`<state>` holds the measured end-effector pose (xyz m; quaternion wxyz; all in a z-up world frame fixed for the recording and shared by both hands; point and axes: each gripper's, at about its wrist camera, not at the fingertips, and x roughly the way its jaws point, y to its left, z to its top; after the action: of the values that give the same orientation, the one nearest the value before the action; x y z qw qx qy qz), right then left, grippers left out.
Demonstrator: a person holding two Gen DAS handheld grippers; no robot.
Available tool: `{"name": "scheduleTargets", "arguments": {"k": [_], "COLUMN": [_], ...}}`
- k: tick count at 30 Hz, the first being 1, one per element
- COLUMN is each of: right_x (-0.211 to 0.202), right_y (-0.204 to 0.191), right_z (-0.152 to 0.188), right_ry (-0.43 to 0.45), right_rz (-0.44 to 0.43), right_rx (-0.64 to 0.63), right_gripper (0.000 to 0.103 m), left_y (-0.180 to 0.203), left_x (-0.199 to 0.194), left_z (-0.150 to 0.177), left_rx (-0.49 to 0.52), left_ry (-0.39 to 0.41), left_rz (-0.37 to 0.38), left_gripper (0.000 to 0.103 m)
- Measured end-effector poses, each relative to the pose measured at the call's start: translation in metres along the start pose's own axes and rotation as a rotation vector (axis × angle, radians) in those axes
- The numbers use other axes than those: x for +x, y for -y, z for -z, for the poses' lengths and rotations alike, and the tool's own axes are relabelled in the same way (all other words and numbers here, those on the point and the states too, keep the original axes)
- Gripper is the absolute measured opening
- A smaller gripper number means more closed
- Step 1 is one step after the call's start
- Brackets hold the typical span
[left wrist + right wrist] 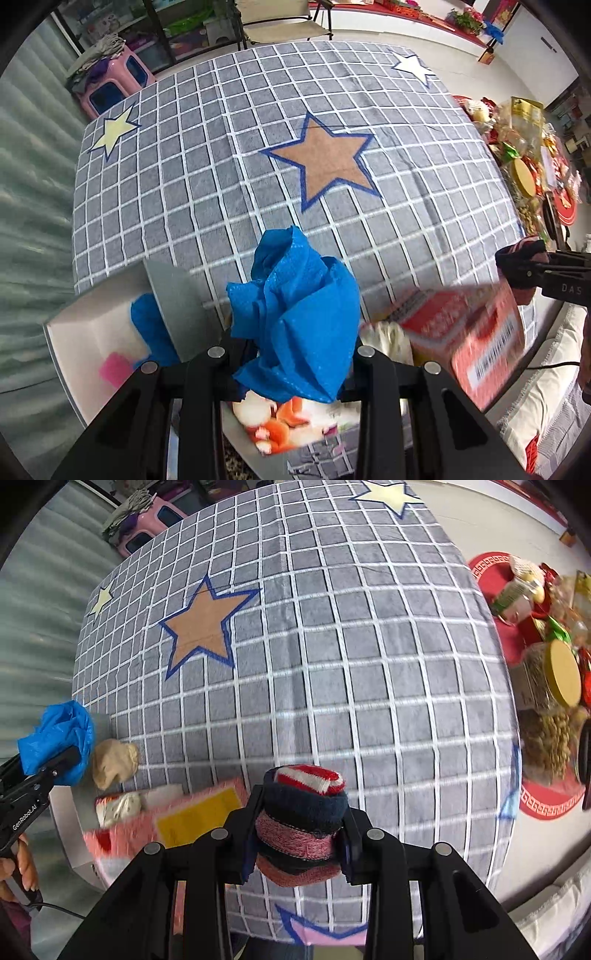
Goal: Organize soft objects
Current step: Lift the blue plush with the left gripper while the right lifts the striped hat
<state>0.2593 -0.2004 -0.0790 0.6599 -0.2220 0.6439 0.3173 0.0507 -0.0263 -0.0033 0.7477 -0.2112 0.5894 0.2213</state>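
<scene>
My left gripper (291, 354) is shut on a crumpled blue cloth (295, 314) and holds it above the near edge of the grey checked table cover (258, 155); the cloth also shows at the left of the right wrist view (55, 738). My right gripper (301, 830) is shut on a rolled striped sock (303, 805) of red, white, navy and pink; it also shows at the right edge of the left wrist view (521, 258). A beige soft bundle (114, 762) lies on the table beside the blue cloth. A white box (92, 332) at lower left holds blue and pink soft items.
A red carton (472, 332) lies at the table's near right, with a pale cloth (388, 338) beside it. A printed picture box (288, 424) sits under my left gripper. A cluttered side table with jars and snacks (546, 672) stands to the right. A pink stool (110, 81) is behind.
</scene>
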Motion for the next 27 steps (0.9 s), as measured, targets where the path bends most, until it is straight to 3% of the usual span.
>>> {"name": "scheduleTargets", "arguments": {"k": [4, 13, 27], "right_x": [-0.01, -0.025, -0.031], "right_y": [-0.001, -0.016, -0.072], "right_z": [0.026, 0.087, 0.131], "right_ry": [0.006, 0.007, 0.001], "right_rz": [0.006, 0.003, -0.026], "right_rx": [0.026, 0.081, 0.033], "right_gripper": [0.036, 0.036, 0.036], "left_y": [0.0, 0.0, -0.037], "left_x": [0.012, -0.01, -0.03], "left_z": [0.022, 0.068, 0.12], "left_rx": [0.016, 0.037, -0.055], "left_ry": [0.017, 0.042, 0.076], "left_rz": [0.022, 0.053, 0.058], "left_gripper": [0.035, 0.035, 0.035]}}
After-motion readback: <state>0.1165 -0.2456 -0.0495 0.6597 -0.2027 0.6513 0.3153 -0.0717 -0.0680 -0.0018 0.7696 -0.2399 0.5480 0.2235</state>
